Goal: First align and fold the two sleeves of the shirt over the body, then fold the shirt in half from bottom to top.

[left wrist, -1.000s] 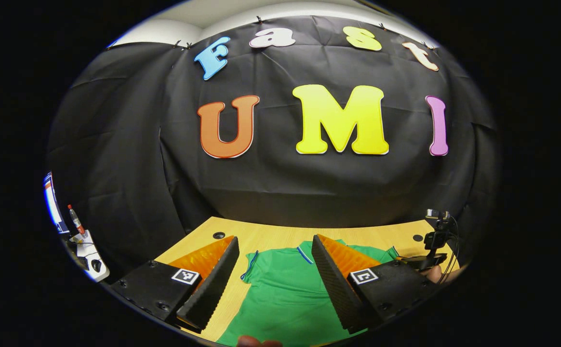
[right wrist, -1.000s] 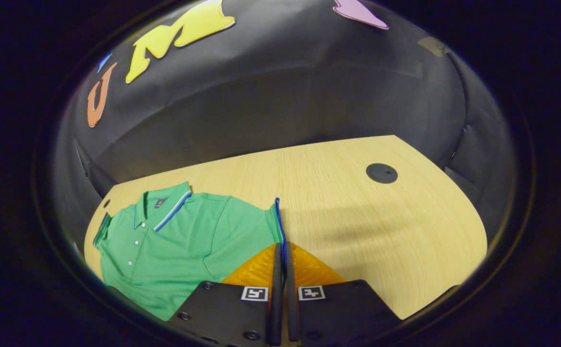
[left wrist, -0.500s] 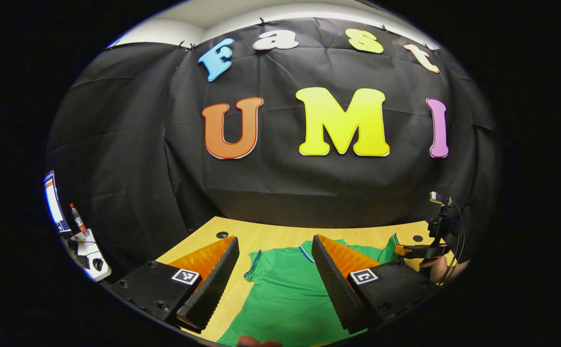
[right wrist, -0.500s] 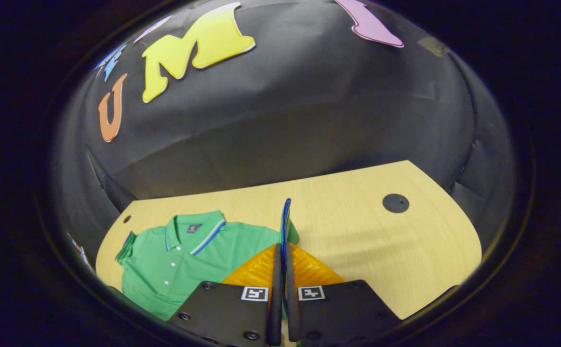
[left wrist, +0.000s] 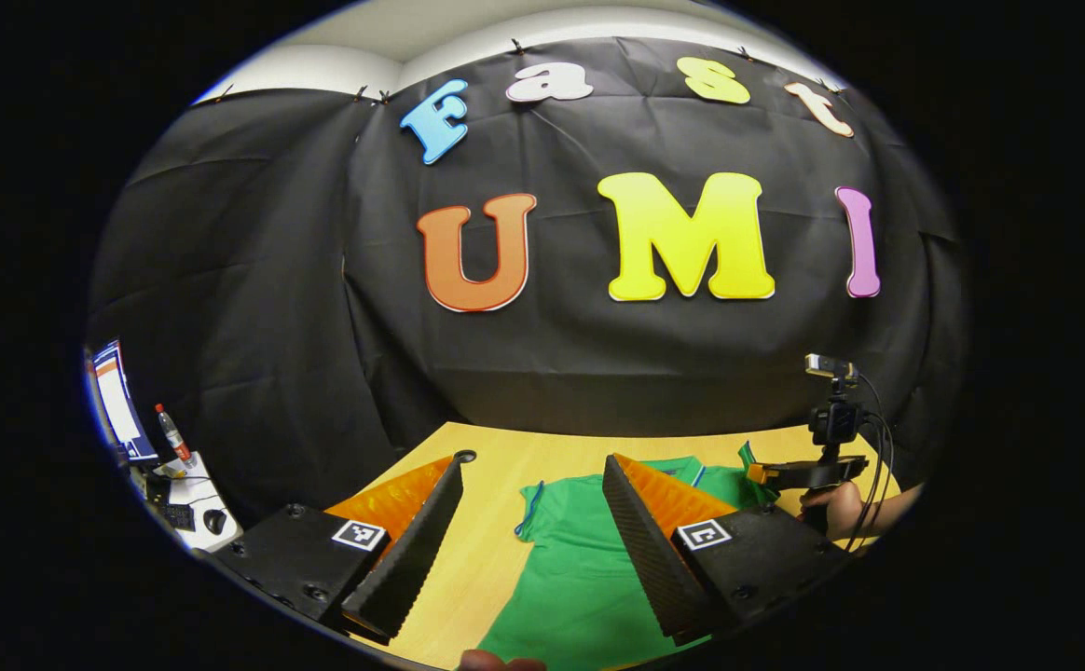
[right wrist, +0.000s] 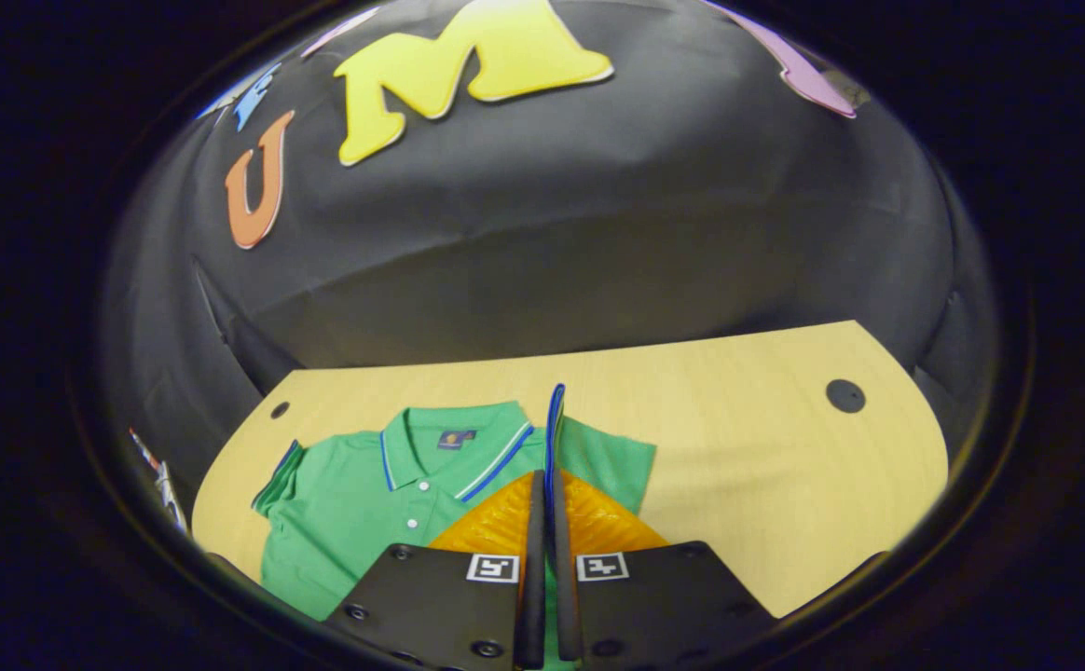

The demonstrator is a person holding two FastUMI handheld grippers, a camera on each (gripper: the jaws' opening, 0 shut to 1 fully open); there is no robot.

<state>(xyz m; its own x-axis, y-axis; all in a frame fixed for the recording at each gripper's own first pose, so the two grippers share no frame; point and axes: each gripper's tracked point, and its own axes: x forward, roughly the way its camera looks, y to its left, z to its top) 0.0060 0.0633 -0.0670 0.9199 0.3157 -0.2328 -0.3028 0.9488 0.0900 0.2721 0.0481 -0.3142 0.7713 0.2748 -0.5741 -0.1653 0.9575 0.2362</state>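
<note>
Pinching a blue-edged sleeve of the green polo shirt (right wrist: 365,485) above the wood-grain bench (right wrist: 738,466)
Left gripper view: left gripper (left wrist: 528,531) spread wide over the flat shirt. Right gripper view: right gripper (right wrist: 544,522) pressed together on the raised sleeve (right wrist: 555,429)

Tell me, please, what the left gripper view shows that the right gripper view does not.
Left gripper view: the left tongs open above the shirt, the hand carrying the right tongs, and a bottle beside the table. Right gripper view: the shirt's button placket, with the right tongs shut on the sleeve. Shared: the green shirt and wooden table.
</note>
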